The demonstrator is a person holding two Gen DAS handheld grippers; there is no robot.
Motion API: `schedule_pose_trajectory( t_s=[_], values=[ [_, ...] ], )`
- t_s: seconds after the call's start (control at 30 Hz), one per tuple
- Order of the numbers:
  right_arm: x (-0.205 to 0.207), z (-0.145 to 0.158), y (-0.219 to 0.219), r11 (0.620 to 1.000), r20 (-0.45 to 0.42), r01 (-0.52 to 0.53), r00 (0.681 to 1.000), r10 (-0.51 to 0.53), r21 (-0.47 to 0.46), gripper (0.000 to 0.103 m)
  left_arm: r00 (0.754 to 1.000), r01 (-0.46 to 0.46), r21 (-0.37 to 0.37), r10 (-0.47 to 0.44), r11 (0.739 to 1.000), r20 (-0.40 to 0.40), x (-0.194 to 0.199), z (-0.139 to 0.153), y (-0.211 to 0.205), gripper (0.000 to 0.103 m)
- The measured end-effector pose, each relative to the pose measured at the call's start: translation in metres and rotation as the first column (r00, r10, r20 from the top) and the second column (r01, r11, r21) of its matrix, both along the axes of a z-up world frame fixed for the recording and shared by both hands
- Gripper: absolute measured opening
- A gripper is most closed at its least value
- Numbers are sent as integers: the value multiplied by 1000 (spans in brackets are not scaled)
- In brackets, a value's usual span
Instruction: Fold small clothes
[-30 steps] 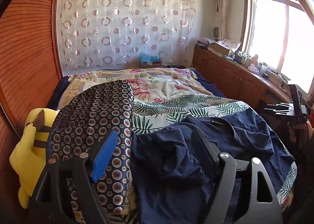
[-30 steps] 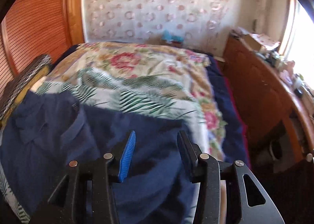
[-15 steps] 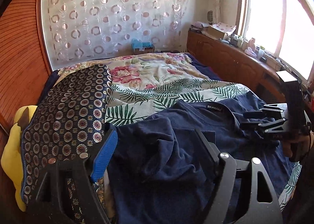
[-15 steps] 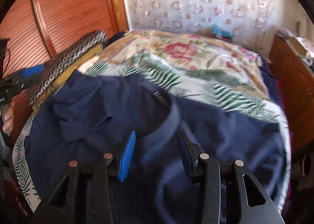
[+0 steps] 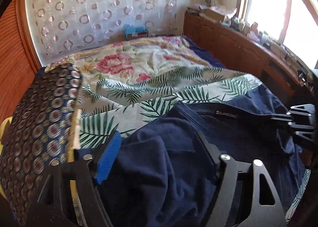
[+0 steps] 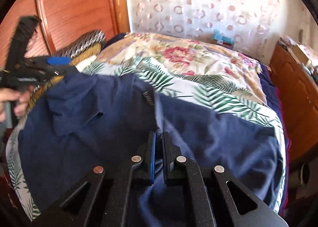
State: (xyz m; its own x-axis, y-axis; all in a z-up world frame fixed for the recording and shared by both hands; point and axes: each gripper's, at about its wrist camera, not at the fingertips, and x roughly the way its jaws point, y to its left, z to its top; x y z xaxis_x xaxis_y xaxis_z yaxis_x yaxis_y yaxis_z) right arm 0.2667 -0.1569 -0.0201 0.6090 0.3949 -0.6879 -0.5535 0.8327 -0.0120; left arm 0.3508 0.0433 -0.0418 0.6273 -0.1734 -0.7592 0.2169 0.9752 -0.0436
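- T-shirt (image 6: 198, 137): plain navy;
- bedspread (image 5: 159, 89): white, green palm fronds;
- quilt (image 5: 127, 61): cream, pink flowers;
- curtain (image 5: 95, 8): white, circles

Right tongs (image 6: 158, 143) pinch the navy T-shirt (image 6: 208, 137) (at its collar), jaws closed on fabric.

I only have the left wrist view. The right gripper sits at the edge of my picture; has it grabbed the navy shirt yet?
Observer: Yes. In the right wrist view the right gripper has just closed, and its fingers pinch a fold of the navy shirt just below the neckline.
Operator: Which part of the shirt is my left gripper near?
Observer: The left gripper hangs open at the shirt's far left edge, above a bunched sleeve, and it is not gripping cloth.
Operator: Anything behind it?
Observer: A wooden sliding door.
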Motion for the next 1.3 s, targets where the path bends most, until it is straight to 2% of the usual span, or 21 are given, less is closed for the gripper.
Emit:
schedule_pose_trajectory(
  t_s=[0.1, 0.13, 0.23, 0.33, 0.37, 0.4, 0.43, 0.47, 0.5, 0.67, 0.83, 1.03, 1.13, 1.27, 1.3],
  values=[
    [3, 2, -8, 1000, 7, 10, 1000, -10, 6, 5, 996, 16, 14, -14, 1000, -91, 26, -18, -10, 56],
    [1, 1, -8, 1000, 8, 10, 1000, -10, 6, 5, 993, 23, 18, -21, 1000, -115, 32, -23, -13, 56],
    [0, -2, -7, 1000, 16, 7, 1000, -7, 5, 5, 982, 33, 91, -15, 995, -191, 45, -43, -22, 56],
    [-1, -6, -7, 1000, 20, 3, 1000, -3, 0, 5, 981, 50, 113, -28, 992, -194, 41, -42, -24, 56],
    [-2, -7, -9, 1000, 18, 2, 1000, -2, 0, 5, 980, 58, 110, -35, 992, -197, 40, -41, -24, 49],
    [-2, -8, -10, 1000, 18, 2, 1000, -2, -3, 5, 979, 69, 110, -46, 991, -196, 37, -40, -25, 32],
    [-2, -7, -10, 1000, 19, 3, 1000, -3, -4, 5, 979, 80, 110, -57, 991, -195, 33, -40, -25, 25],
    [-2, -7, -12, 1000, 21, 3, 1000, -3, -2, 5, 981, 79, 114, -57, 990, -186, 28, -38, -24, 12],
    [-3, -6, -13, 1000, 25, 6, 1000, -6, 4, 5, 984, 75, 125, -52, 989, -172, 23, -36, -24, 6],
    [-16, 3, -17, 999, 36, 26, 999, -28, 33, 5, 998, 55, 129, -50, 990, -40, -17, -8, -21, 4],
    [-43, 12, -18, 999, 80, 13, 997, -16, 48, 5, 995, 42, 95, -49, 995, 81, -83, 23, -11, 3],
    [-94, 21, -31, 995, 125, -3, 992, -9, 96, 5, 993, 39, 61, -45, 997, 110, -152, 24, 2, 4],
    [-120, 15, -40, 994, 133, -12, 991, -2, 108, 5, 993, 35, 57, -41, 998, 111, -186, 17, 6, 4],
    [-150, 0, -54, 992, 113, -20, 994, 6, 125, 5, 995, 31, 24, -33, 999, 93, -210, 9, 14, 4],
    [-156, -6, -57, 992, 99, -23, 995, 10, 126, 5, 995, 33, 19, -34, 999, 91, -215, 8, 15, 7]
  ],
)
